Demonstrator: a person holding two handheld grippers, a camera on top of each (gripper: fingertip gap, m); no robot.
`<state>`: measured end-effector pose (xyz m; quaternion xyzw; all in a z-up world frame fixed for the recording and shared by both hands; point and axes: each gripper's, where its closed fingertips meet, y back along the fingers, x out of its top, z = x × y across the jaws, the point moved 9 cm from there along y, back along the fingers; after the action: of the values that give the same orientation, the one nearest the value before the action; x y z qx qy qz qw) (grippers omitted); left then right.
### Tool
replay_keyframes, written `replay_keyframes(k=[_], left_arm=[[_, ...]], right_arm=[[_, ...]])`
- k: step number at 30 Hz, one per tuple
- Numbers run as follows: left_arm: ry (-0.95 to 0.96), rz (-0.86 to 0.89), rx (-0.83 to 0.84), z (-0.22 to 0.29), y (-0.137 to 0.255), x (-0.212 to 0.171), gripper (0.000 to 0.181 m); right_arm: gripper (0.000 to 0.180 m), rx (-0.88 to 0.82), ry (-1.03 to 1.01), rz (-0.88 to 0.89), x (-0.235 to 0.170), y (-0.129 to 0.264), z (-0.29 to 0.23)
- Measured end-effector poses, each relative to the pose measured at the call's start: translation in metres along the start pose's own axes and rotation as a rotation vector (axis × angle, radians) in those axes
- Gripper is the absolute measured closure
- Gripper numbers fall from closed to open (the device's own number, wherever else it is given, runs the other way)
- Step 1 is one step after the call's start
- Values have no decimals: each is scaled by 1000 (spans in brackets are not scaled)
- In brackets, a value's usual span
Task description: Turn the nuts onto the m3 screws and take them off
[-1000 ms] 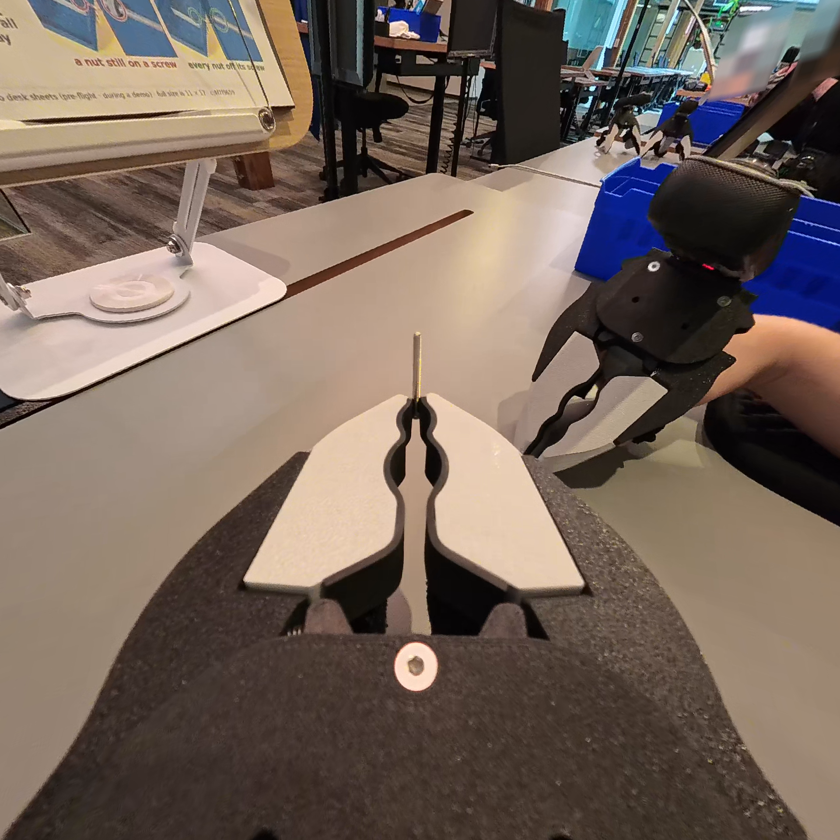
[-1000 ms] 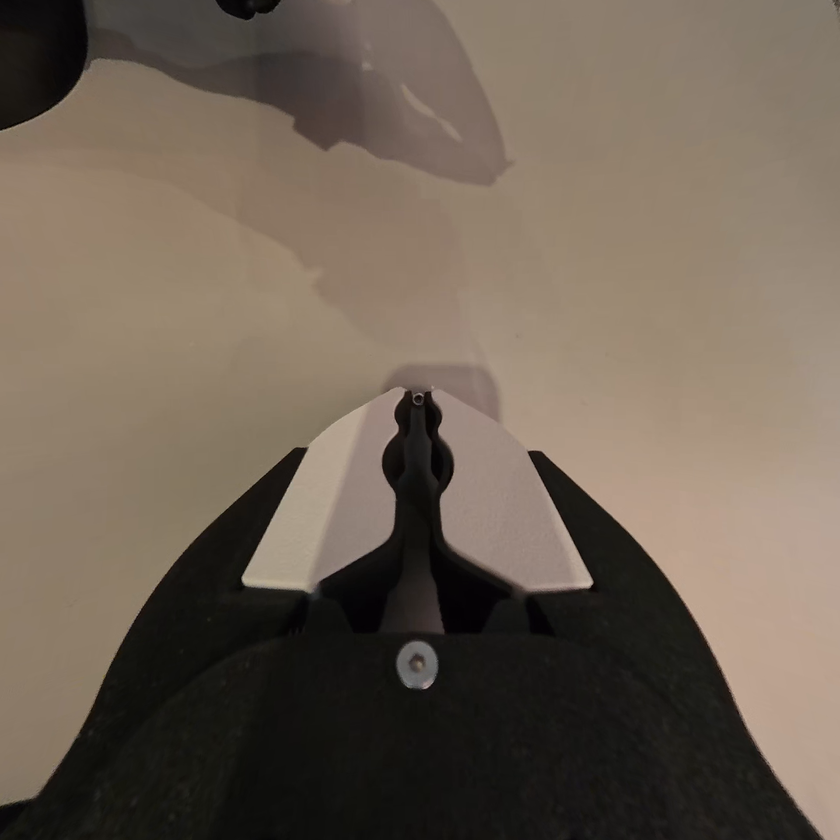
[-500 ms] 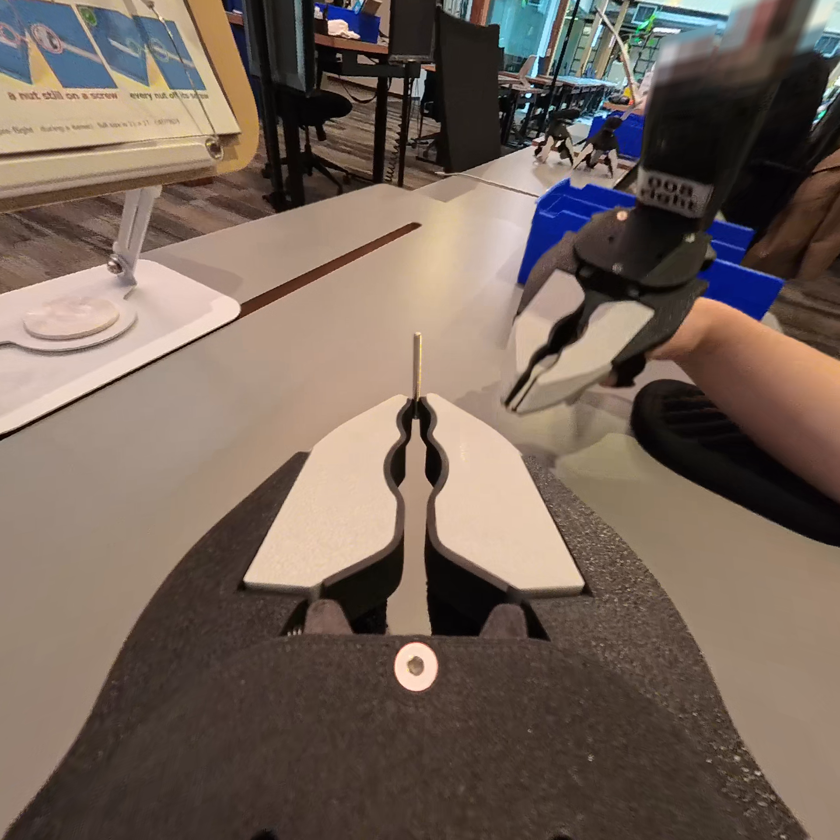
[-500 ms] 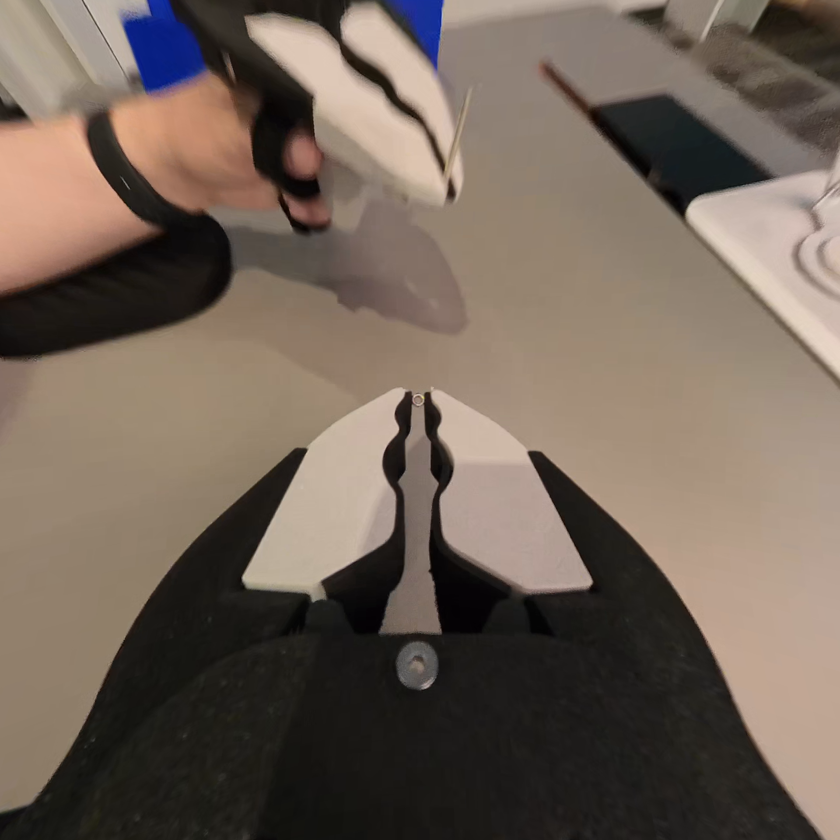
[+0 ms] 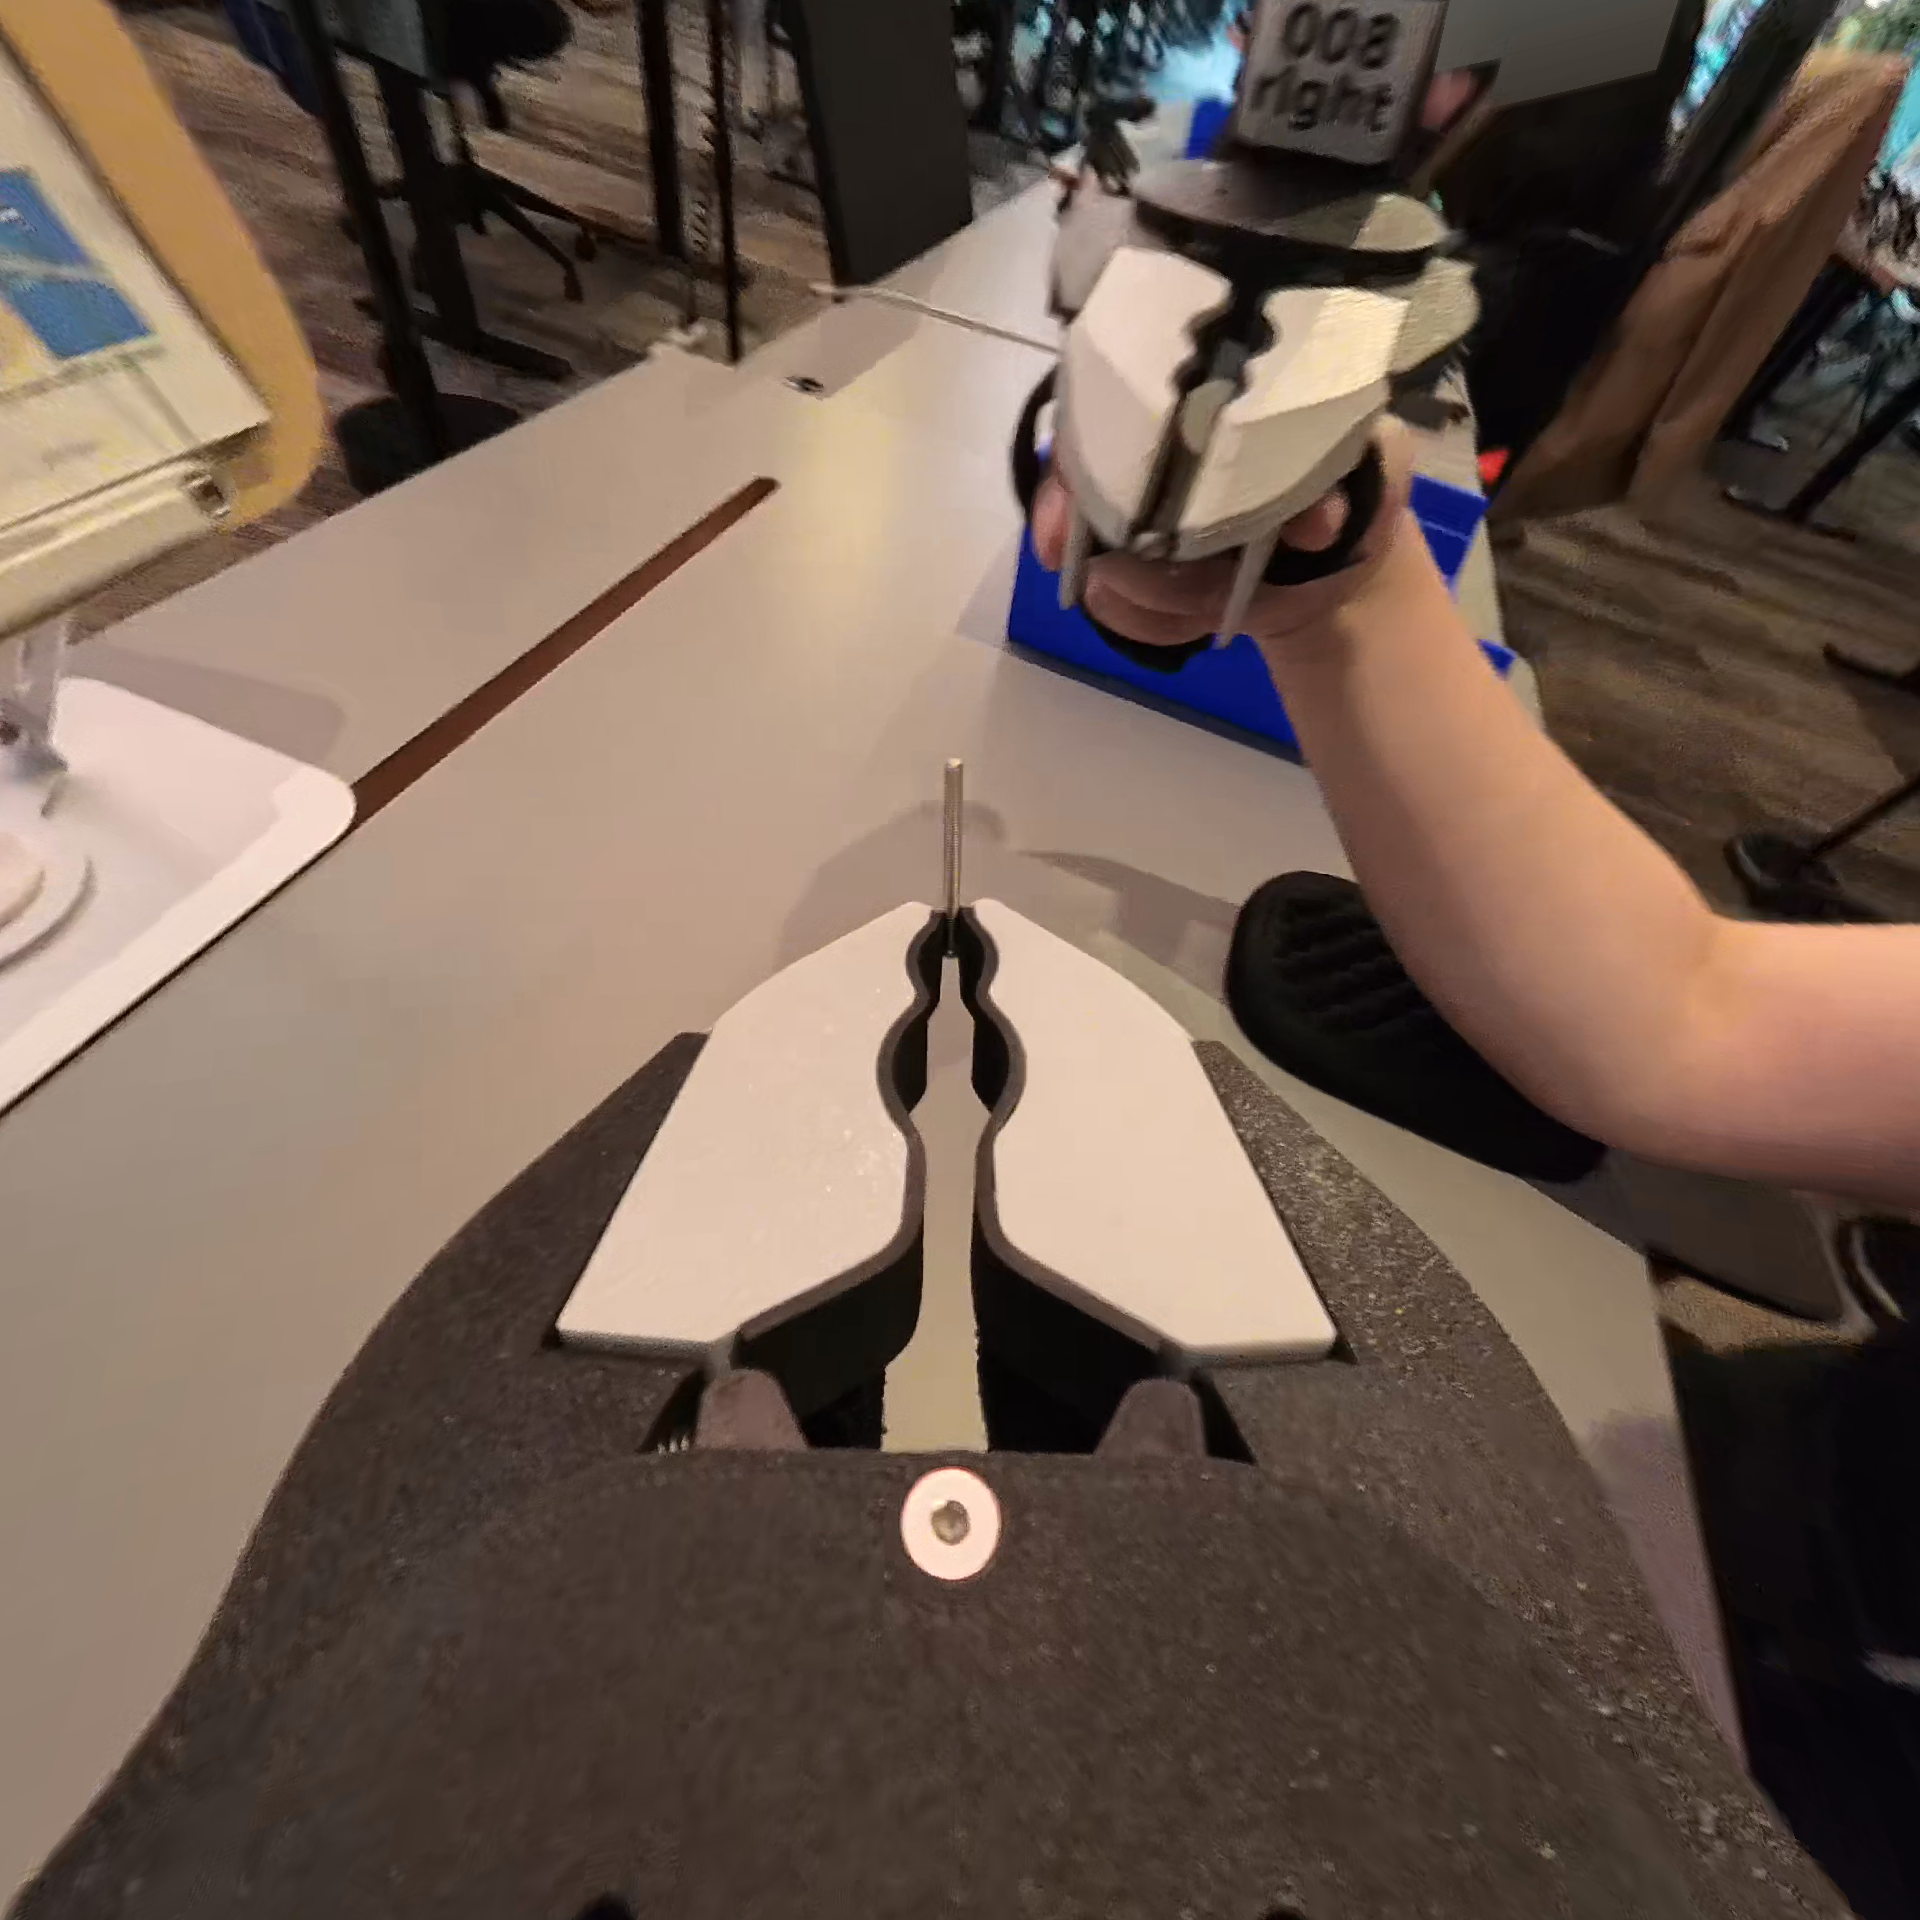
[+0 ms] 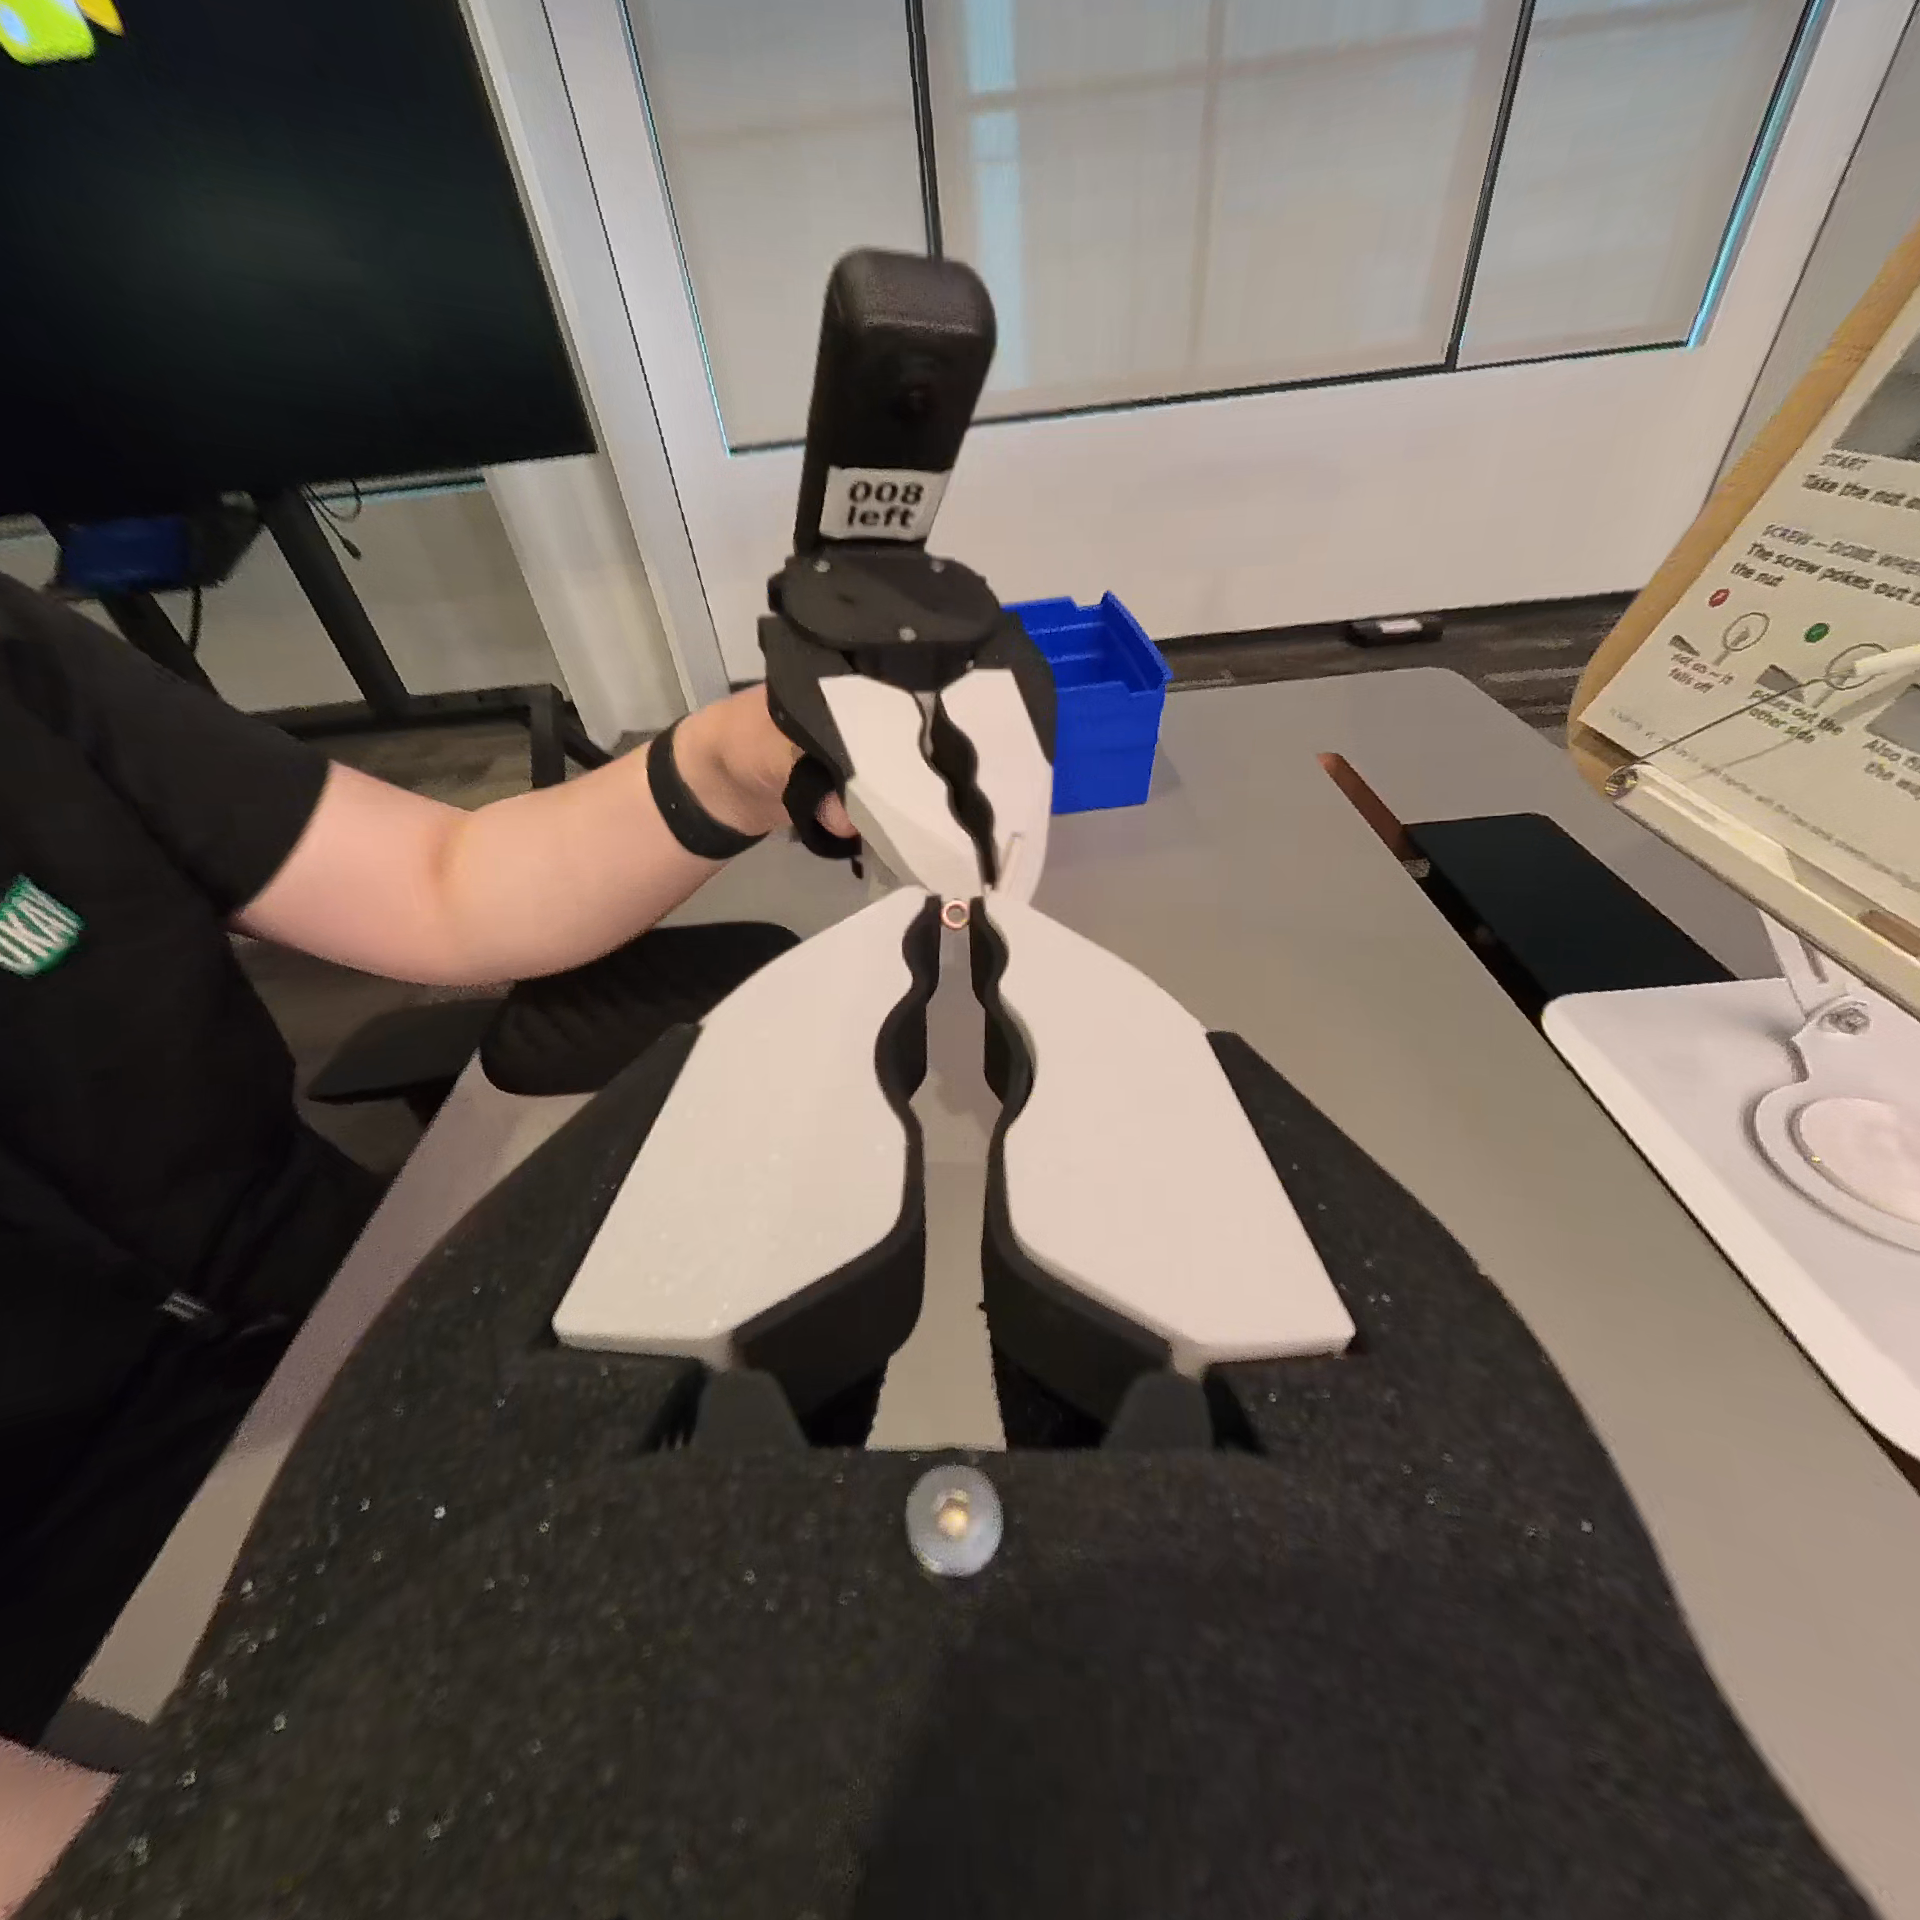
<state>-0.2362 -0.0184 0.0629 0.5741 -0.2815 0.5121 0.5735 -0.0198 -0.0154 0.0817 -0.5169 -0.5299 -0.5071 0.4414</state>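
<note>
Aligning: nut (image 6: 954,914) pinched in closed right gripper (image 6: 954,906), facing screw.
Screw (image 5: 952,842): clamped upright in closed left gripper (image 5: 950,914), long axis toward nut.

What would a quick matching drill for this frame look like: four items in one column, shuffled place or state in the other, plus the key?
Items:
1. screw
2. nut
3. blue bin
4. black pad

Place or state:
A. lies on the table under the person's forearm
B. pinched at the right gripper tips
C. on the table, behind the left gripper in the right wrist view
D. sticks out forward from the shut left gripper

Pairs: 1-D, 2-B, 3-C, 4-A
</note>
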Motion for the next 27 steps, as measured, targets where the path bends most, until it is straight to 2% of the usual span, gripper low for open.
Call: replay_keyframes(k=[4, 8, 17, 27], left_arm=[[-42, -131, -50, 17, -8, 18, 178], [-3, -174, -105, 23, -16, 13, 178], [98, -237, -156, 9, -22, -7, 178], [84, -233, -168, 12, -22, -5, 178]], right_arm=[[175, 30, -61, 30, 3, 13, -1], [175, 65, -116, -40, 2, 7, -4], [175, 82, -246, -155, -13, -16, 0], [175, 86, -238, -216, -20, -27, 3]])
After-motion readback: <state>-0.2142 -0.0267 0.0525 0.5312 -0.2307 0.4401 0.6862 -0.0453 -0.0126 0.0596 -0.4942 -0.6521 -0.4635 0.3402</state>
